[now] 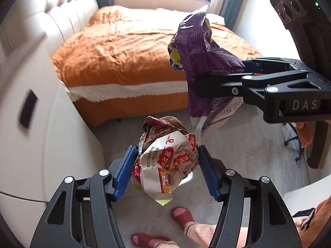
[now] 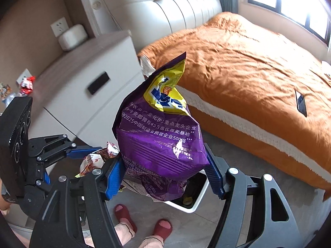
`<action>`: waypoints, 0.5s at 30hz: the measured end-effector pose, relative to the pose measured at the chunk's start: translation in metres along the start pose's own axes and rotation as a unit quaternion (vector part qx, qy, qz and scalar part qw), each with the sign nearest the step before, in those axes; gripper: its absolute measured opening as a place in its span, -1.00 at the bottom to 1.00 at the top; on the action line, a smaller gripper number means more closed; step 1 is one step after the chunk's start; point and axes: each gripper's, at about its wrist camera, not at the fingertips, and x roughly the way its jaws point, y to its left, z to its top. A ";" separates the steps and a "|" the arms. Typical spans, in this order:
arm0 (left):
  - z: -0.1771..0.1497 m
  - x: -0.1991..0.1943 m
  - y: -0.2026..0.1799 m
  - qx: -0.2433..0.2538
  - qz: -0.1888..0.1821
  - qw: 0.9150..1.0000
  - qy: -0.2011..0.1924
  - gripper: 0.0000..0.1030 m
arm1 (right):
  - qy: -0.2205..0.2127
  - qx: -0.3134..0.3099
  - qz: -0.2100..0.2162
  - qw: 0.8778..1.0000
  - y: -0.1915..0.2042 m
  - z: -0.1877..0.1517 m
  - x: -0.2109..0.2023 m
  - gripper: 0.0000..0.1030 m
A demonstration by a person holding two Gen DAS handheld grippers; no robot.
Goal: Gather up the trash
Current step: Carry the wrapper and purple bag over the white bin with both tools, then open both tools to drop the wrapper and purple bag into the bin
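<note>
Crumpled white-and-red printed foil wrapper [image 1: 165,161] clamped in left hand-held gripper [image 1: 167,171], purple-and-yellow crinkled plastic bag [image 2: 163,142] printed "2025" and "500" gripped in right hand-held gripper [image 2: 165,175], "DAS" lettered on right gripper's body, white rectangular plastic bin [image 2: 194,202] below.

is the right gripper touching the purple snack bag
Touching. In the right wrist view the right gripper has both blue fingers pressed against the purple snack bag, holding it in the air.

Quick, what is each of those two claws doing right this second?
Left gripper: closed on a crumpled red and white wrapper.
Right gripper: closed on a purple snack bag, above the white bin.
</note>
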 end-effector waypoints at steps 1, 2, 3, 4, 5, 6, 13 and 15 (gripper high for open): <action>-0.004 0.016 0.003 -0.002 -0.009 1.000 0.006 0.17 | 0.004 0.004 -0.002 1.000 -0.007 -0.006 0.010 0.34; -0.009 0.028 0.006 -0.003 -0.015 1.000 0.010 0.17 | 0.007 0.007 -0.003 1.000 -0.013 -0.012 0.021 0.34; -0.014 0.042 0.005 -0.002 -0.020 1.000 0.016 0.17 | 0.012 0.007 -0.006 1.000 -0.018 -0.016 0.029 0.34; -0.021 0.060 0.008 0.003 -0.019 1.000 0.024 0.17 | 0.019 0.007 -0.011 1.000 -0.024 -0.023 0.042 0.34; -0.027 0.073 0.007 0.008 -0.019 0.999 0.029 0.17 | 0.023 0.008 -0.011 1.000 -0.028 -0.029 0.052 0.34; -0.033 0.091 0.009 0.012 -0.020 0.999 0.035 0.17 | 0.026 0.008 -0.012 1.000 -0.031 -0.035 0.061 0.34; -0.063 0.180 0.011 0.020 -0.040 0.997 0.059 0.17 | 0.066 -0.002 -0.009 0.998 -0.051 -0.076 0.140 0.34; -0.070 0.198 0.012 0.014 -0.040 0.998 0.056 0.33 | 0.083 -0.008 -0.006 0.996 -0.056 -0.089 0.163 0.40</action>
